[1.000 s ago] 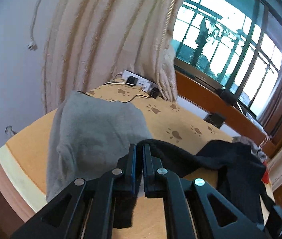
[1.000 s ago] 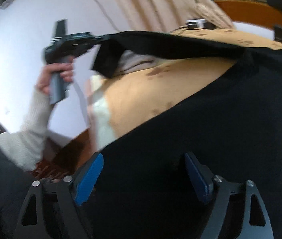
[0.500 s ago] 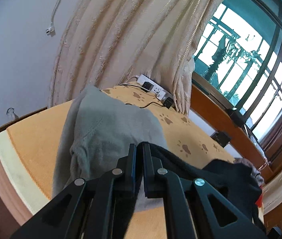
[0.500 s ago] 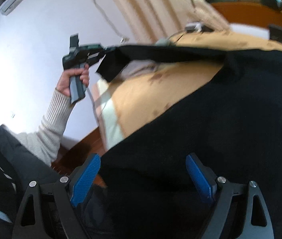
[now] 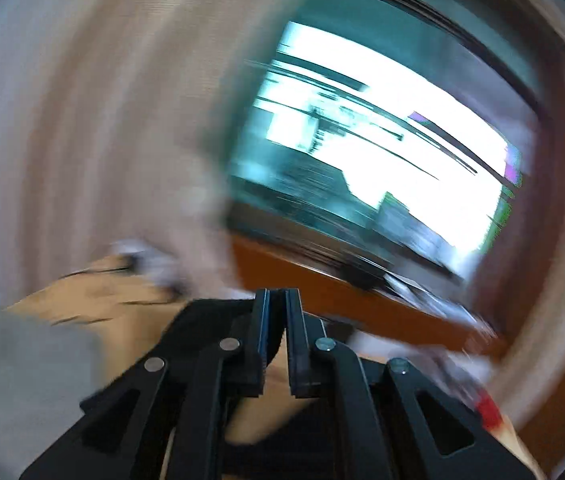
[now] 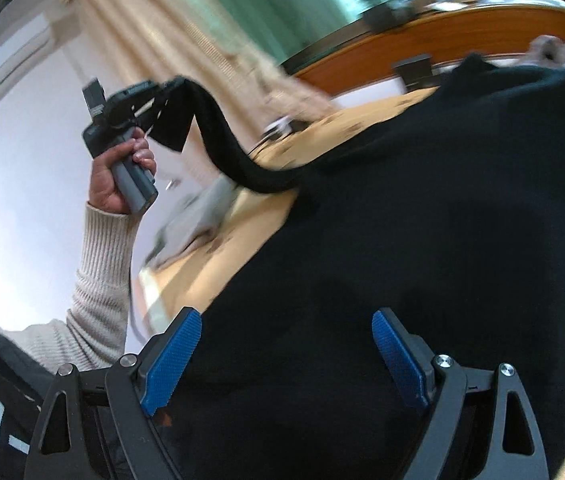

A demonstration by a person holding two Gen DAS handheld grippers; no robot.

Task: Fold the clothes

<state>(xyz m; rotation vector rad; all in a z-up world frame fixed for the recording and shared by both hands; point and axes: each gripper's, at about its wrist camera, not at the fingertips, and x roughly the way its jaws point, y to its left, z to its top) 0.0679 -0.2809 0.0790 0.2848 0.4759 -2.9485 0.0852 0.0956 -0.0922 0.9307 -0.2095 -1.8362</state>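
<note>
Black fabric garment (image 6: 422,216) is seen spread over the orange-tan bed cover printed with dark paw marks (image 6: 250,236), with most of its bulk lying close under the right gripper (image 6: 286,344). One long sleeve-like strip of the garment is drawn up and away from the bed in an arc to the left gripper (image 5: 276,312), which is seen raised in the right wrist view, held by the person's left hand (image 6: 116,176) in a ribbed cream knit sleeve (image 6: 98,280). The left gripper's jaws are closed tight on the end of that strip, and a flap of black cloth hangs below them. In the left wrist view the two black fingers are seen almost touching, with dark cloth pinched between and bunched behind them; the rest of that view is heavily smeared by motion. The right gripper's blue-padded fingers (image 6: 172,356) are held wide apart above the dark cloth; nothing is pinched between them, and whether they touch the cloth cannot be told. A folded grey garment (image 6: 202,212) is seen lying on the bed cover beyond the black one, near the pale curtain (image 6: 186,36).
</note>
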